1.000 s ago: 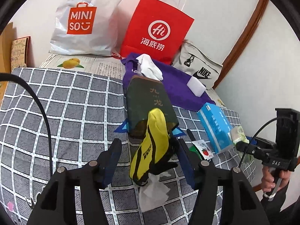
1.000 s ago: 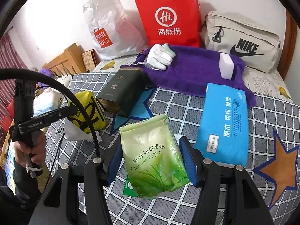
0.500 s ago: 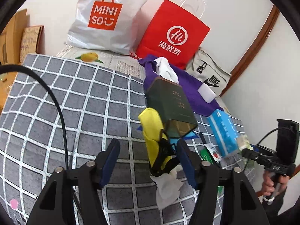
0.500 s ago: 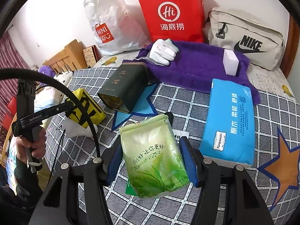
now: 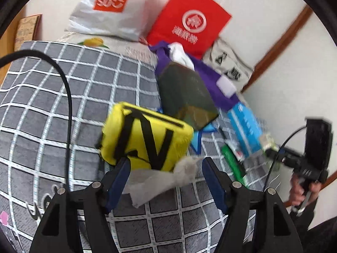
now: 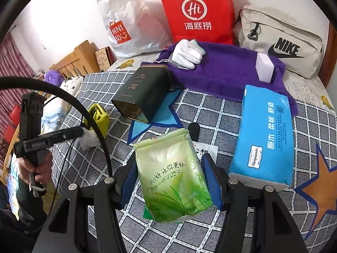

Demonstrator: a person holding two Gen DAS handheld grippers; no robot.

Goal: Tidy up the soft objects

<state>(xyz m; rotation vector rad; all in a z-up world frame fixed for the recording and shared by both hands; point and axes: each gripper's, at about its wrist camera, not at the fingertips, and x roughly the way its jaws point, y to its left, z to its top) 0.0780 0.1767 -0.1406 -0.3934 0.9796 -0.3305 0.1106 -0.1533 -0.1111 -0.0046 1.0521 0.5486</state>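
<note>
Left wrist view: the left claw (image 5: 165,177) hangs low over the checked bed cover (image 5: 52,113), its jaws opening, the blue pads pressing on nothing.
Yellow pouch (image 5: 147,137): lies flat on the cover just beyond the tips, left of their midline, its near edge close by the left pad; I cannot tell whether they touch.
Tissue (image 5: 160,181): a crumpled white sheet directly between the pads, partly under the pouch's near edge.
Key relation: the pouch lies ahead of the left claw with its long side across the jaws, so the left hand is far nearer to it than the right.
Right wrist view: the right claw (image 6: 170,179) pinches a green tea packet (image 6: 172,175), pads on both long sides, packet upright and clear of the cover.
Neighbours: the dark green tin (image 6: 145,97) lies on its side beyond, the blue tissue pack (image 6: 265,135) to the right, the purple towel (image 6: 227,71) behind both.
Judgement: the pouch looks just set down; a regrasp would need the left claw to shift left.
</note>
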